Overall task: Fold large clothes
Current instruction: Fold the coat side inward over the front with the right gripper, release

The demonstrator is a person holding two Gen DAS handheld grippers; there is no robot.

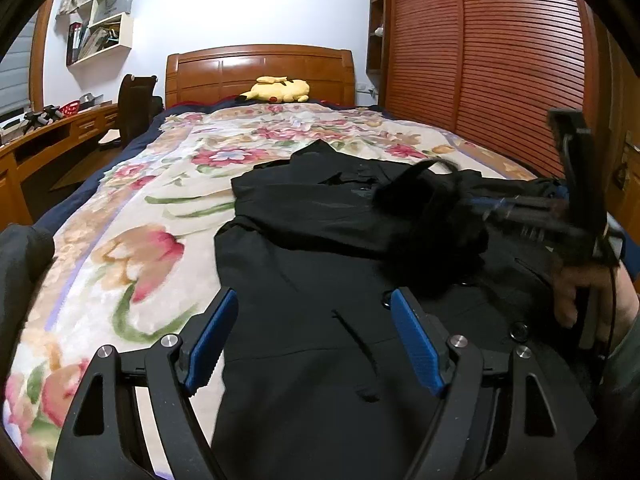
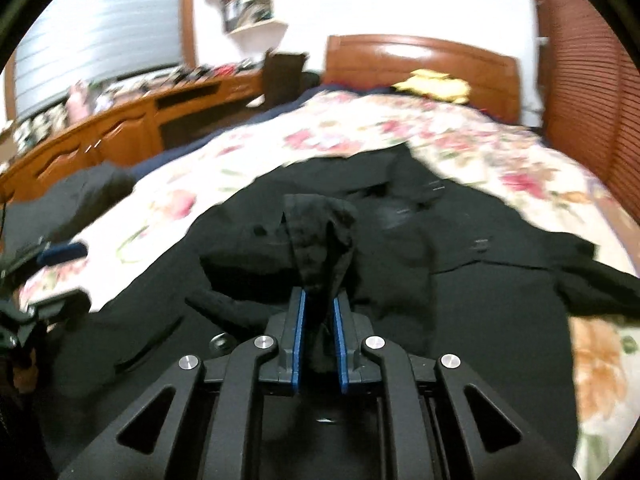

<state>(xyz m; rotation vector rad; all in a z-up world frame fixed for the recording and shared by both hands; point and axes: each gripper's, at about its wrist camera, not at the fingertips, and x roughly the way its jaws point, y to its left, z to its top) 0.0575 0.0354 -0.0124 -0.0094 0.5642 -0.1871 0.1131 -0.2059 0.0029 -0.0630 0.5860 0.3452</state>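
Note:
A large black coat (image 1: 320, 264) lies spread on the floral bedspread (image 1: 132, 216), partly folded over itself. My left gripper (image 1: 312, 312) is open and empty, low over the coat's left edge. My right gripper (image 2: 319, 300) is shut on a bunched black piece of the coat (image 2: 320, 236) and holds it lifted above the rest of the coat (image 2: 460, 288). In the left wrist view the right gripper (image 1: 472, 204) comes in from the right, blurred, with the dark fabric hanging from it. The left gripper shows at the left edge of the right wrist view (image 2: 52, 276).
A yellow plush toy (image 1: 276, 90) lies by the wooden headboard (image 1: 260, 68). A slatted wooden wardrobe (image 1: 492, 72) stands to the right of the bed. A wooden desk (image 1: 52, 136) with a chair (image 1: 136, 108) runs along the left. Wall shelves (image 1: 100, 20) hang above.

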